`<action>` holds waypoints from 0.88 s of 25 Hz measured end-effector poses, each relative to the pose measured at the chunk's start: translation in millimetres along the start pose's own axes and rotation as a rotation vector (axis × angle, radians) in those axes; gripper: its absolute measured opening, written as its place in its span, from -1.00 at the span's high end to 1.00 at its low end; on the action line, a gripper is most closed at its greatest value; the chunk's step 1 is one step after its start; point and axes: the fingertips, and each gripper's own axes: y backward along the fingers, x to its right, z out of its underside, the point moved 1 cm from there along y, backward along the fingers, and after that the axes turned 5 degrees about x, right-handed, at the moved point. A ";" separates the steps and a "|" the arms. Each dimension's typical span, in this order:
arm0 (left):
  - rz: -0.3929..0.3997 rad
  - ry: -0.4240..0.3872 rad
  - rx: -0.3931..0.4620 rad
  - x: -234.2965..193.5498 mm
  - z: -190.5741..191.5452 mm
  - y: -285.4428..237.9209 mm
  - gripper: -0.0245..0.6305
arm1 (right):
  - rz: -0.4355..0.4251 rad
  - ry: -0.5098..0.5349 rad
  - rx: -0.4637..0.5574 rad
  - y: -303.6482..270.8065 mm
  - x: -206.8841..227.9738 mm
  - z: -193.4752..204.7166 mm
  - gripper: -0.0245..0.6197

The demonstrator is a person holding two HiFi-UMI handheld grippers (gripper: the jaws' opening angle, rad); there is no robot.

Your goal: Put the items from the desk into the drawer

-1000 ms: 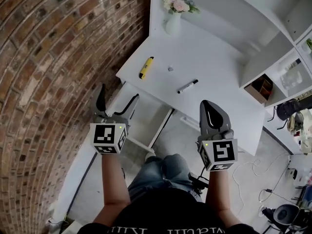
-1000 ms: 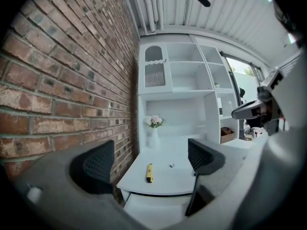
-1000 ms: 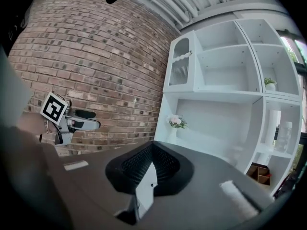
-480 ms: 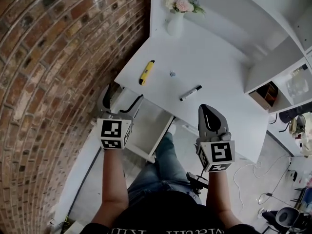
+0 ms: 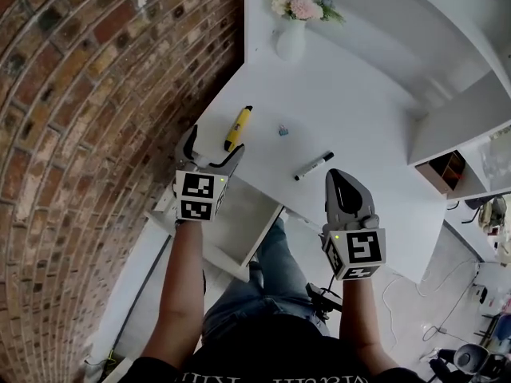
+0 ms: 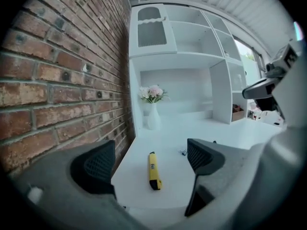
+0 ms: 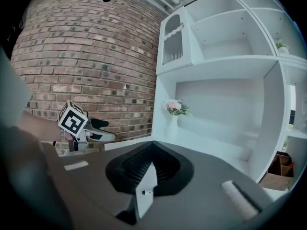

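**A:** What needs to go in, and where is it?

**B:** I count three loose items on the white surface (image 5: 359,126). One yellow cutter (image 5: 238,128) lies near the left edge, by the brick wall (image 5: 88,118). One small clip (image 5: 283,130) sits just to its right. One marker (image 5: 313,166) lies nearer the front edge. All three are apart from each other. The one drawer (image 5: 239,226) stands pulled out below the front left corner.

**A:** And your jaws?

**B:** On my left gripper (image 5: 212,145) they're spread wide and hold nothing. They sit at the front edge, above the drawer. In the left gripper view the cutter (image 6: 153,170) lies on the surface ahead, framed in the gap but not touched, with the clip (image 6: 183,152) beyond it. On my right gripper (image 5: 345,191) the jaws are pressed together on nothing. It hangs in front of the surface, short of the marker.

**A:** Room to move?

**B:** There's bare surface between the items and the one vase (image 5: 291,40) of flowers in the back corner. The wall crowds the left side and the shelves (image 5: 455,110) close the right.
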 end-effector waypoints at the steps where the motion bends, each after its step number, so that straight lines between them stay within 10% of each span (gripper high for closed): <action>1: 0.009 -0.002 -0.009 1.2 3.5 -9.1 -0.52 | -0.002 -0.009 -0.007 -3.8 3.9 3.1 0.92; 22: 0.070 0.123 -0.502 6.9 118.9 -124.5 0.25 | -0.072 -0.087 -0.099 -38.5 25.8 57.3 0.91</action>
